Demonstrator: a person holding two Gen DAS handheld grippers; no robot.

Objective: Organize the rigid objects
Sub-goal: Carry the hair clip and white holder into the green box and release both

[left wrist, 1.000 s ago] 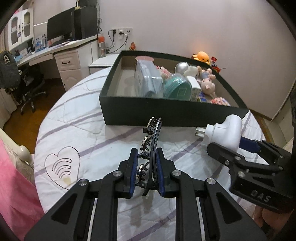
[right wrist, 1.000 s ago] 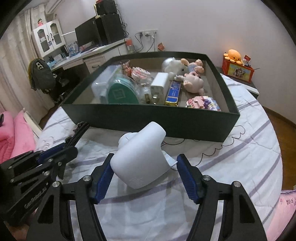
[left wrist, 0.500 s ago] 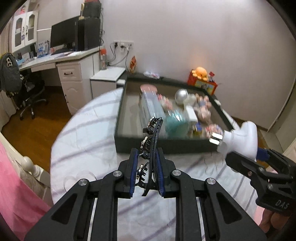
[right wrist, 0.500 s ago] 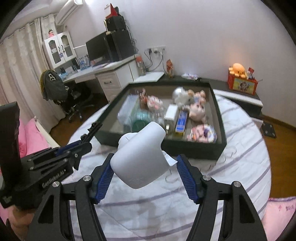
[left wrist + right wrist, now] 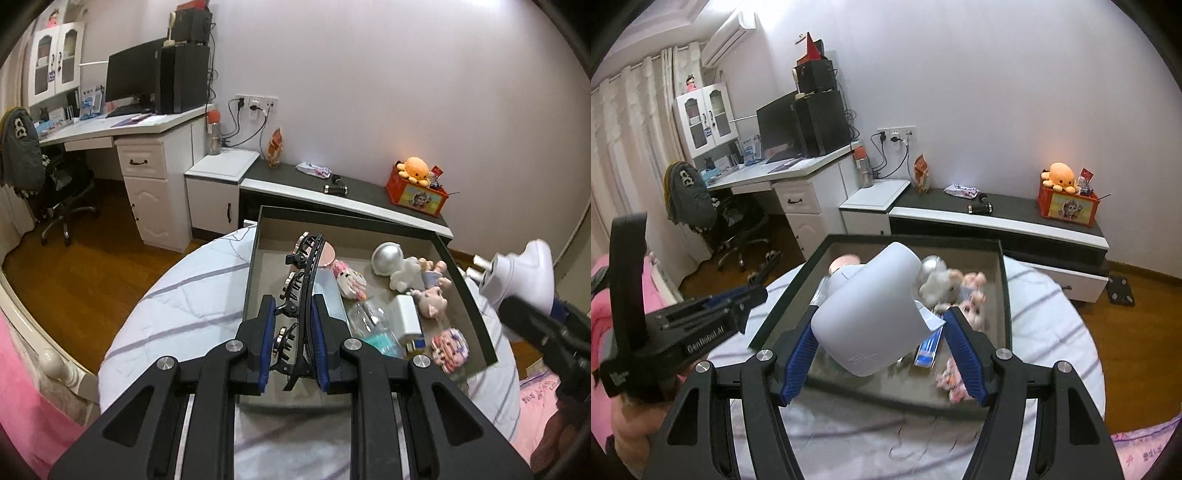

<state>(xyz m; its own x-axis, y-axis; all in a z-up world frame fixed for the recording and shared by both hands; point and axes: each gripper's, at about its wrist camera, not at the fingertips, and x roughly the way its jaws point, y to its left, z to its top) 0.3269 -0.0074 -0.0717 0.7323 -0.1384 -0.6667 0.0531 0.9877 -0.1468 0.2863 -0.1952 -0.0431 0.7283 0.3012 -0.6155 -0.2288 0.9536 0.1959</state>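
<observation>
Our left gripper (image 5: 293, 345) pinches a black hair clip (image 5: 301, 295) above the dark tray (image 5: 476, 306). Our right gripper (image 5: 882, 354) clamps a white plug adapter (image 5: 868, 314) over the same tray; "GenRobot.AI" is printed on the left gripper's side.

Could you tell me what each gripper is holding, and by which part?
Left gripper pinches a black hair clip near its rear end; right gripper clamps a white plug adapter across its body sides.
</observation>
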